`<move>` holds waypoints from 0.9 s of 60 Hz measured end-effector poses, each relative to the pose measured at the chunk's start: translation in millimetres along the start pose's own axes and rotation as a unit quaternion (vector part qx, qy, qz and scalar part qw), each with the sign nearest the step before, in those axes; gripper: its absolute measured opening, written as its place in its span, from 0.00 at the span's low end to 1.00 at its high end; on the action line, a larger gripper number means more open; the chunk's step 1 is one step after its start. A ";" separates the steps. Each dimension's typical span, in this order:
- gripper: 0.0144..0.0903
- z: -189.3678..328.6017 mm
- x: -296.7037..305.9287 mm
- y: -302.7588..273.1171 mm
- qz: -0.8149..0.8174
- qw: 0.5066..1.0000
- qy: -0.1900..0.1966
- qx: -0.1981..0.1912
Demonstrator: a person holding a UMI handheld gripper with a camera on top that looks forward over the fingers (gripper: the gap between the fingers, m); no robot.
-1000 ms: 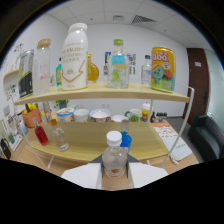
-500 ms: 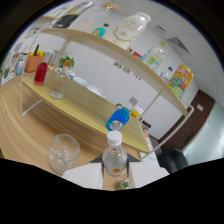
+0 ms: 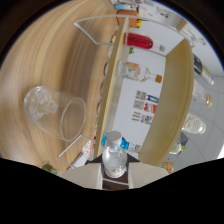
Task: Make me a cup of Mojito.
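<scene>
The tool [image 3: 114,172], clamped on the small clear bottle [image 3: 113,159], has rolled nearly sideways beside the glass [image 3: 56,116], so pouring looks imminent.

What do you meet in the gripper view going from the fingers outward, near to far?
Gripper shut on the clear bottle → glass with ice → red bottle by the wooden shelf.
</scene>
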 end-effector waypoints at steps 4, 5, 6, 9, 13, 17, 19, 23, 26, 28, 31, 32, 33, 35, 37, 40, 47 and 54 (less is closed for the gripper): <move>0.26 0.5 -1.1 -0.2 -0.059 0.998 0.005 -0.003; 0.26 0.6 -2.2 -0.1 -0.074 0.997 0.005 -0.003; 0.26 1.8 -2.8 -0.9 -0.085 0.996 0.007 -0.002; 0.27 2.1 -4.6 -3.9 -0.108 0.994 0.011 0.002; 0.26 1.0 -6.7 -7.6 -0.130 0.991 0.010 0.009; 0.26 0.5 -4.8 -10.2 -0.143 0.989 0.017 0.015; 0.26 0.4 -4.4 -10.6 -0.144 0.989 0.017 0.016; 0.26 0.0 -5.8 -11.8 -0.139 0.990 0.015 0.020; 0.26 -1.1 -4.5 -12.4 -0.133 0.991 0.015 0.024; 0.26 -2.2 -2.6 -13.0 -0.124 0.992 0.015 0.029; 0.26 -3.7 1.7 -12.5 -0.093 0.995 0.013 0.034; 0.26 -4.4 3.4 -12.1 -0.075 0.996 0.011 0.036; 0.26 -5.2 5.2 -11.8 -0.055 0.998 0.008 0.039; 0.26 -8.1 10.6 -9.6 -0.007 0.999 0.002 0.041; 0.27 -10.7 17.9 -6.6 0.039 0.998 0.000 0.042; 0.26 -14.4 31.3 -1.9 0.123 0.991 -0.002 0.049; 0.27 -17.7 49.3 8.6 0.345 0.935 -0.022 0.079; 0.27 -13.8 26.7 14.0 0.505 0.855 -0.073 0.096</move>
